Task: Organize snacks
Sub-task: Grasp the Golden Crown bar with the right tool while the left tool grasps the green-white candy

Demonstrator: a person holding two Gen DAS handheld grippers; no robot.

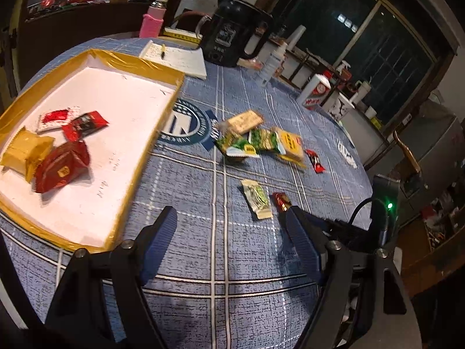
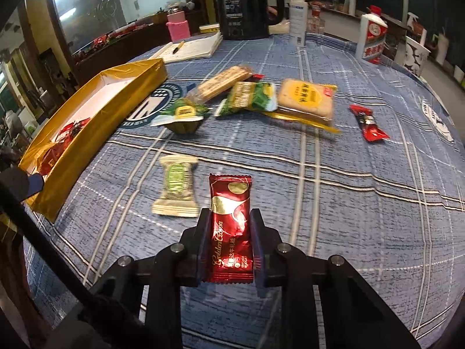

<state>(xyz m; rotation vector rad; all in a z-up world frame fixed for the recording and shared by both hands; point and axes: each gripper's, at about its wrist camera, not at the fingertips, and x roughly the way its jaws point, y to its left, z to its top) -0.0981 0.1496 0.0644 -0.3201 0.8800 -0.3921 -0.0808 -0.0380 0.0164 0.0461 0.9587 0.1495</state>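
A gold-rimmed white tray (image 1: 139, 163) holds several red and gold snack packets (image 1: 61, 165). It also shows at the left of the right wrist view (image 2: 96, 128). My left gripper (image 1: 231, 218) is open and empty above the tablecloth, right of the tray. My right gripper (image 2: 229, 218) is shut on a dark red candy packet (image 2: 231, 226); that packet's end shows in the left wrist view (image 1: 280, 200). A pale green-label packet (image 2: 175, 189) lies just left of it. A heap of green and yellow packets (image 2: 261, 99) lies further back. A small red packet (image 2: 367, 122) lies to the right.
A black kettle (image 2: 247, 3), a notebook with pen (image 2: 191, 48), a pink bottle (image 2: 178, 24), a white spray bottle (image 2: 298, 14), a white liquor bottle (image 2: 373, 37) and a paper cup (image 2: 415, 56) stand along the table's far side. The round table's edge (image 1: 369, 180) curves at the right.
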